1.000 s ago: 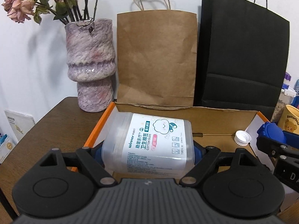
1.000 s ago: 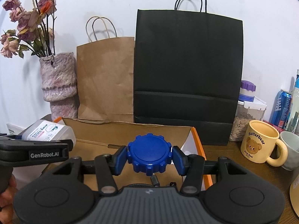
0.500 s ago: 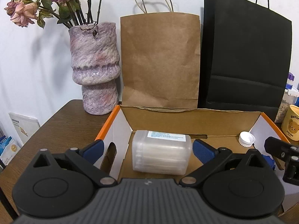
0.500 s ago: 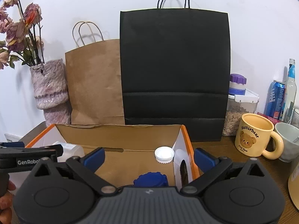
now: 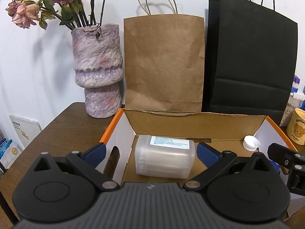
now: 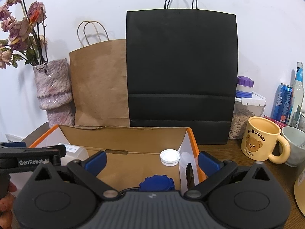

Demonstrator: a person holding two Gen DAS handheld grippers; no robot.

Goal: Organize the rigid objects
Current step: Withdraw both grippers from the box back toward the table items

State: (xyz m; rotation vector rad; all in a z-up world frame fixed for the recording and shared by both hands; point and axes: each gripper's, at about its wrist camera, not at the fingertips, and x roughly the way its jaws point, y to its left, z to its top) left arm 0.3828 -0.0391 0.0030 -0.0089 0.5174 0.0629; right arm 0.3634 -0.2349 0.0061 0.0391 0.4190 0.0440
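As seen from the left wrist, the left claw (image 5: 149,152) stands wide and empty above the translucent plastic cotton-bud box (image 5: 164,157), which lies in the orange-edged cardboard carton (image 5: 112,126).

From the right wrist, the right claw (image 6: 151,159) is likewise wide and empty; the blue ridged round lid (image 6: 156,182) lies at 6 o'clock of the white bottle cap (image 6: 170,157). All three appear stowed; the tabletop (image 6: 238,152) at 3 o'clock may hold further items.

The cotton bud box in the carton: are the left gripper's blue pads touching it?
Apart. The left wrist view shows cotton bud box between the left gripper's wide-open pads, gaps both sides.
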